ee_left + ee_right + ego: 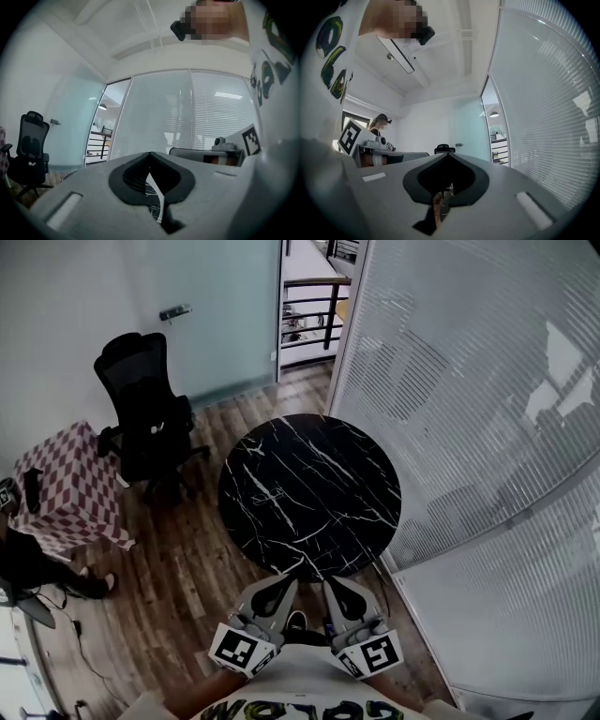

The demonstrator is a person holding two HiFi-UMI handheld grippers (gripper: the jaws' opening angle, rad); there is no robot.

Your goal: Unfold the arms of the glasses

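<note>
Round black marble worktop [328, 474] on a wood floor [187, 568], ribbed glass walls [487, 427] on one side, black chair [145, 418] on the other. The glasses [268, 495] lie left of the worktop's middle, dark on dark, so the arms are hard to make out. Left hand-held gripper [283, 583] and right hand-held gripper [336, 583] hover at the near edge, both pressed together, empty.

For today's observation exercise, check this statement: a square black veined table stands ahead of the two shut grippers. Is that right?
Not quite. The table is round, not square, as the head view shows. The rest holds: it is black and veined, and it stands ahead of the left gripper and the right gripper, both shut.
</note>
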